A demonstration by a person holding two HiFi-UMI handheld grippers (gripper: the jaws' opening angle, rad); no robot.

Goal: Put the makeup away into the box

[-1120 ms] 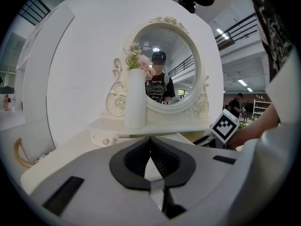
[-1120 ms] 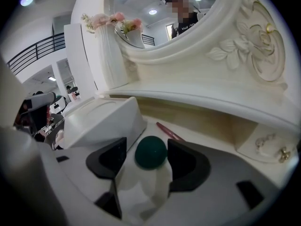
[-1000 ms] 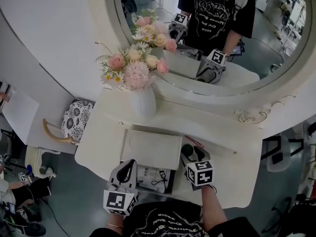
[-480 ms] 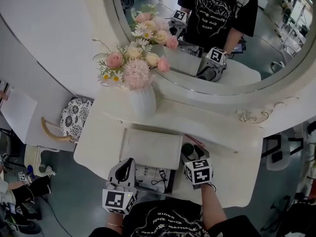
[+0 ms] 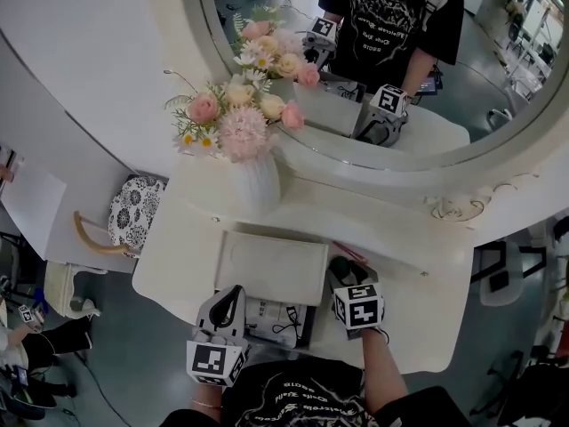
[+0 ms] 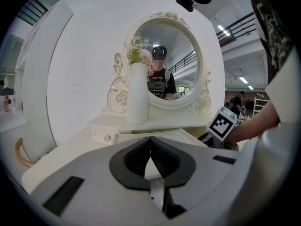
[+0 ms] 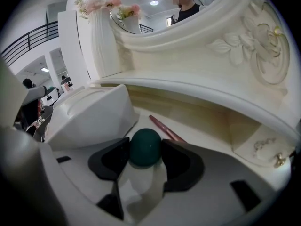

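Makeup bottle [image 7: 146, 145] with green cap, standing on the desk [image 5: 418, 318] just right of the open white box [image 5: 267, 269], gripped by the right claw [image 7: 146, 157], its jaws just closing, tilted steeply downward, left claw [image 6: 150, 142] clenched empty, near level at the box's front.

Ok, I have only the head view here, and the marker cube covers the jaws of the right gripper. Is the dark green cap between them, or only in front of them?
Observer: Between them. In the right gripper view the right gripper has the dark green cap between its jaws. They have just been closing, and both pads seem to touch the cap now.
Operator: Thank you. And the left gripper, does it hold something?
Observer: No. The left gripper view shows the left gripper with its jaws together and nothing between them.
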